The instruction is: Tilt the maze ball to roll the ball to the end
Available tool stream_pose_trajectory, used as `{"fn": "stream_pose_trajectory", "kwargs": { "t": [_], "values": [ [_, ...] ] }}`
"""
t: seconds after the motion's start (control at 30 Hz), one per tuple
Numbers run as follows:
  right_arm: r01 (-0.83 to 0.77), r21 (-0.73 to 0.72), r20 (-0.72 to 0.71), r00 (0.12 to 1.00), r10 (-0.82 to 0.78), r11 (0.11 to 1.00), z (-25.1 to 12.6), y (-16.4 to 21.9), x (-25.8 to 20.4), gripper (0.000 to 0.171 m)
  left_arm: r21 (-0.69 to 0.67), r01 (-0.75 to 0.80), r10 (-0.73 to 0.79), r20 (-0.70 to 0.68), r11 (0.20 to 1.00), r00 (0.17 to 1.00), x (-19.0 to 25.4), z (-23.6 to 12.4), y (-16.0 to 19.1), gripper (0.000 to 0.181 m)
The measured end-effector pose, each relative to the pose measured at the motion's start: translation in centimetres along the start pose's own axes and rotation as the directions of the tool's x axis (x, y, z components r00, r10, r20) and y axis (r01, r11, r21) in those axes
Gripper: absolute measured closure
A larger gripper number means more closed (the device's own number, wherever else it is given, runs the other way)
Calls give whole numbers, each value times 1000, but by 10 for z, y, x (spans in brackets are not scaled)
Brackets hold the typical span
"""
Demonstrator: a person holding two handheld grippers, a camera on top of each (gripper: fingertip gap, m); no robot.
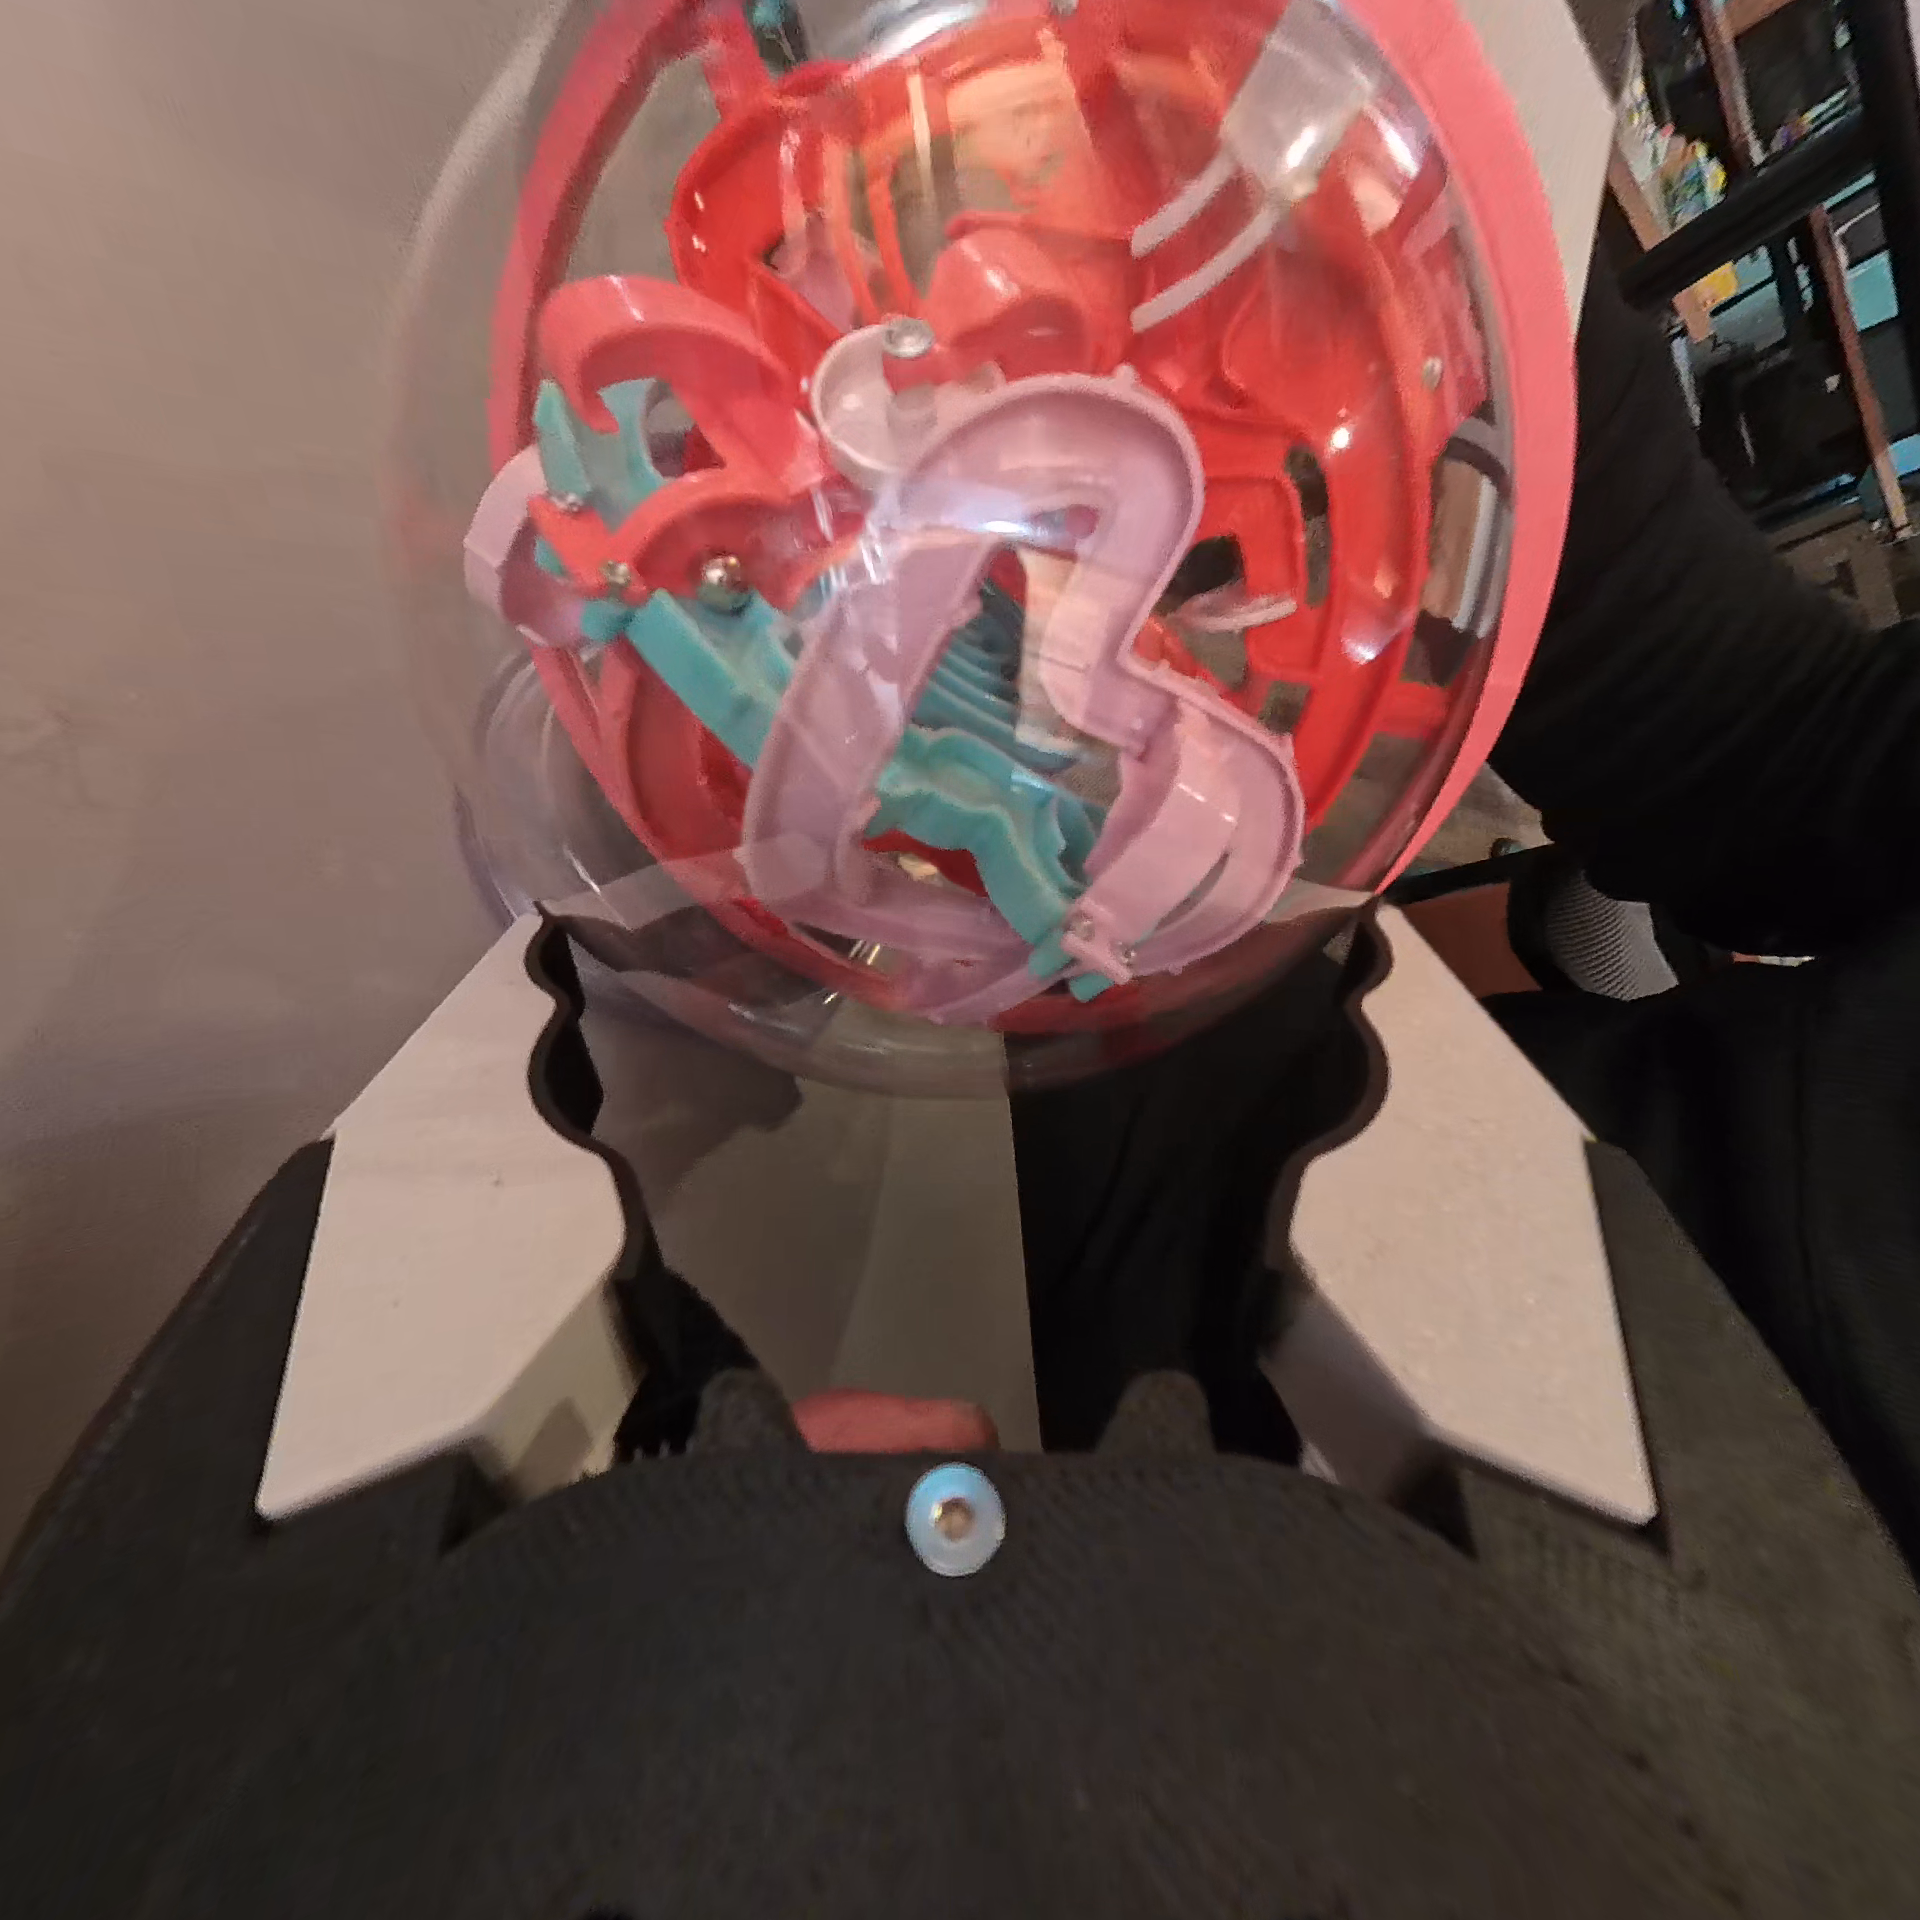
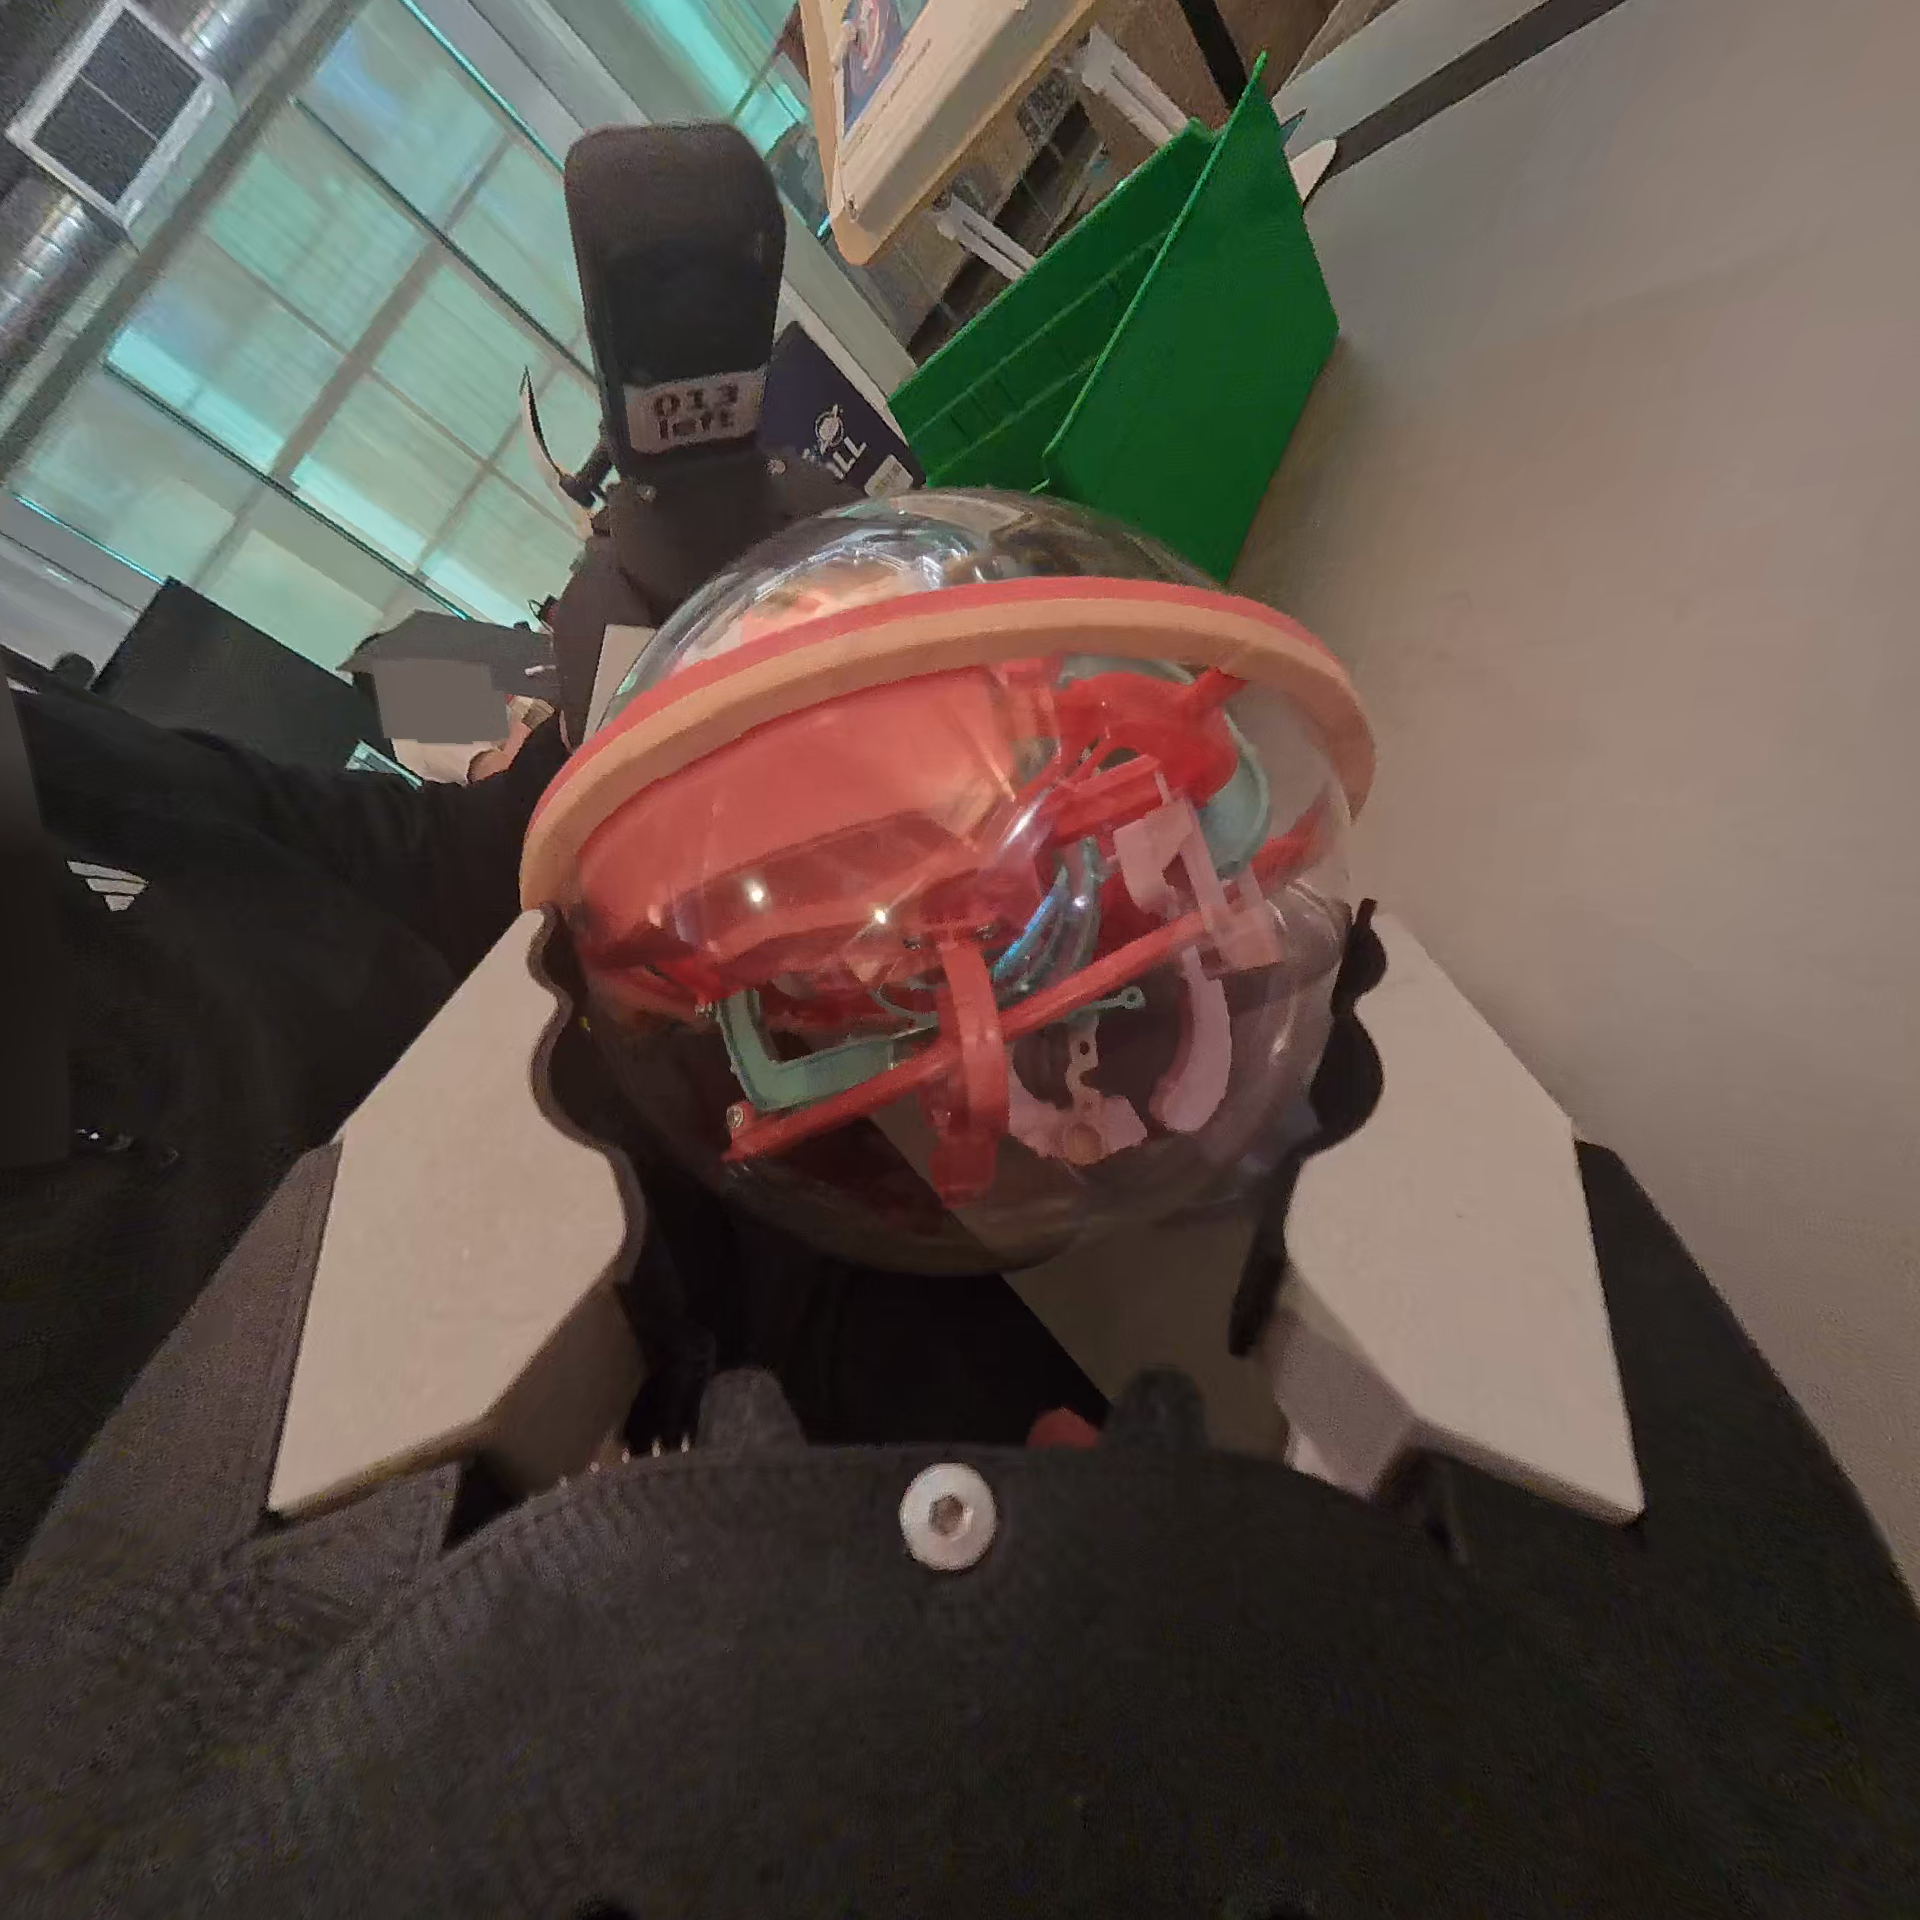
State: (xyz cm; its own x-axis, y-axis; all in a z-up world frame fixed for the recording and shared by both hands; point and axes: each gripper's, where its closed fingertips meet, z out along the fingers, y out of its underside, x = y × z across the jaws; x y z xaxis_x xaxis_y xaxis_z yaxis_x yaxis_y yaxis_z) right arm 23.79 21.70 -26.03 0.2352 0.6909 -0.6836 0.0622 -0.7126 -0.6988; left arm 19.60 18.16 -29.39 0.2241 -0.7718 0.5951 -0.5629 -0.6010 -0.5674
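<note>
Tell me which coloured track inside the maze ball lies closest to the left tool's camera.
The pale lilac S-shaped track. In the left wrist view it overlaps the teal track and red tracks, sitting right behind the clear shell of the maze ball.

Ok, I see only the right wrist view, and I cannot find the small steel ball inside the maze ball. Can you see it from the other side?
Observer: Yes. In the left wrist view a small shiny ball sits left of centre in the maze ball, just above a teal track.
Operator: Does the left hand-held gripper really hold the sphere? I see only its back.
Observer: It looks so. The left hand-held gripper has its fingers against the clear shell, low on both sides.
Operator: Which track faces that camera?
Observer: A lilac S-shaped track, in front of the red parts.
</note>
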Motion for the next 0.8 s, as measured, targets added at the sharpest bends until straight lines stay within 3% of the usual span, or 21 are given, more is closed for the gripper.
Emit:
{"fn": "stream_pose_trajectory", "kwargs": {
  "t": [0.8],
  "values": [
    [-167, 42, 84, 983, 163, 985, -5, 3, 8, 32, -26, 44, -44, -31, 999, 999, -3, -8, -18, 43]
  ]
}}
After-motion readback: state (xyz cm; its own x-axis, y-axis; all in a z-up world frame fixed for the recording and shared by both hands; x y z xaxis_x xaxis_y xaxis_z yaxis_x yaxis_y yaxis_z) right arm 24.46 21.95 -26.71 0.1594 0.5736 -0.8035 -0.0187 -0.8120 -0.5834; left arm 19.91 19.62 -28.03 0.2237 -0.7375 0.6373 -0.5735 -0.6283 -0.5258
